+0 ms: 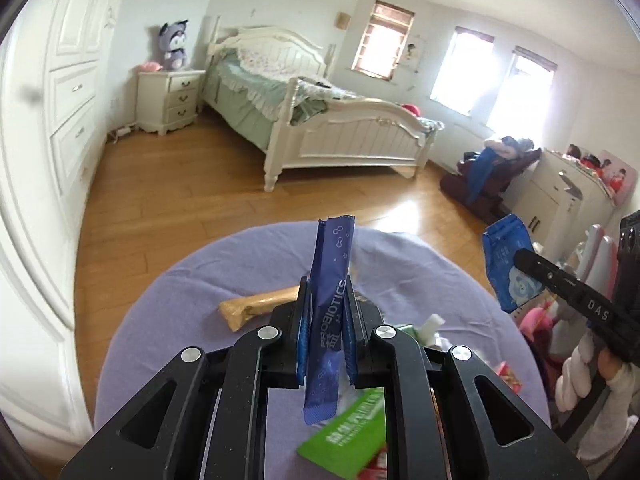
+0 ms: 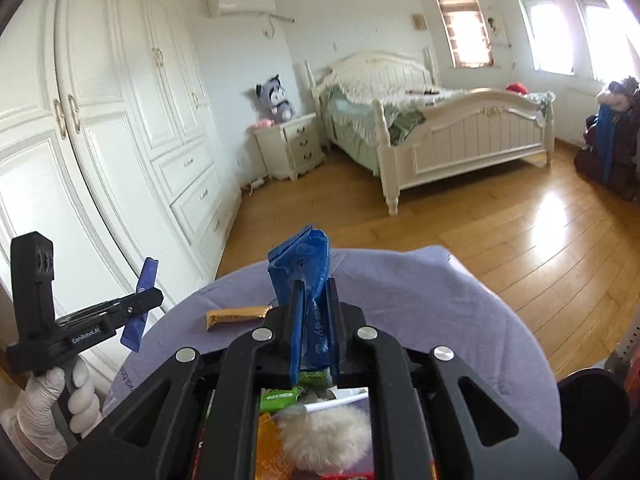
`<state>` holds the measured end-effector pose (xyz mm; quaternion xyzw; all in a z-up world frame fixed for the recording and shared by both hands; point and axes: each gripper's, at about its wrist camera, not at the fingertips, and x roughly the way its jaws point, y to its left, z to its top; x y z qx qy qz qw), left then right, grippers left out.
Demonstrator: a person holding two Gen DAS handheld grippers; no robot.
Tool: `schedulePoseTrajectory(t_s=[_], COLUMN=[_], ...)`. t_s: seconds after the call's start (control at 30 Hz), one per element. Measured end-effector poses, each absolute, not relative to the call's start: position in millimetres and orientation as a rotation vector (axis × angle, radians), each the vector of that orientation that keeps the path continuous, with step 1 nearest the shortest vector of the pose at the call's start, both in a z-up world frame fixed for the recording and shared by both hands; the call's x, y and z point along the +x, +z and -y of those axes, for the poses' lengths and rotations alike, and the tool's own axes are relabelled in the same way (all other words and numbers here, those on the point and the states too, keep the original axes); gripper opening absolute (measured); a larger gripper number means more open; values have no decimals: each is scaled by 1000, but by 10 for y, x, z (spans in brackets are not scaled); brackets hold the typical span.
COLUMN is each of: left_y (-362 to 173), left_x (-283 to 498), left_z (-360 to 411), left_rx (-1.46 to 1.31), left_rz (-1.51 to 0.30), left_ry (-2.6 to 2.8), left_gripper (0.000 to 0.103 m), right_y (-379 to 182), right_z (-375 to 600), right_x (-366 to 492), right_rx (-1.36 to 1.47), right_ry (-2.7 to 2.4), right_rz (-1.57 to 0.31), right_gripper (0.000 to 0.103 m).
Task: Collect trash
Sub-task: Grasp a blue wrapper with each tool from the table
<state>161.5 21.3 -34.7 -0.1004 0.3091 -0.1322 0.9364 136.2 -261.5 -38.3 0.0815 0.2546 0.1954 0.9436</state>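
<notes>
Trash is already in both grips. The left gripper has its jaws closed on a dark blue stick sachet, pinched across its middle so both ends stand free above and below; "PROBIOTICS" runs along its length in white. The right gripper has its jaws closed on a crumpled blue wrapper, its bunched top sticking up past the jaws, with partial lettering on the side too folded to read. Each piece seems held clear of the pile, probably so it can be carried off without dragging other litter.

Just beyond the jaws, on the lilac-covered round counter, a gold-brown snack wrapper lies flat, untouched. Below the left jaws sits a green packet with white characters I cannot make out; under the right jaws are a white fluffy ball and more green and orange packaging.

Off to the side, the left tool's body reads "GenRoboAI", gripped by a white-gloved hand. No bin shows in either view.
</notes>
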Motion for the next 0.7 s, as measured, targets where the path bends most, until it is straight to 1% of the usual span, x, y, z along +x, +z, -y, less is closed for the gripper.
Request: schedulePoseTrajectory(t_s=[0.1, 0.23, 0.47, 0.7], left_y=[-148, -26, -99, -258], left_x=[1453, 1312, 1145, 1071], left_z=[97, 652, 1724, 2480], left_rx=[-181, -136, -42, 14], left_rz=[-609, -609, -627, -645], left_ry=[-364, -482, -666, -811], left_gripper=[15, 15, 15, 15], right_y=[-315, -261, -232, -514], right_z=[2791, 3058, 3664, 4262], right_x=[1070, 859, 651, 492], right_rx=[148, 137, 136, 166], right_ry=[325, 247, 94, -56], right_rz=[-442, -398, -368, -408], right_gripper=[10, 10, 10, 11])
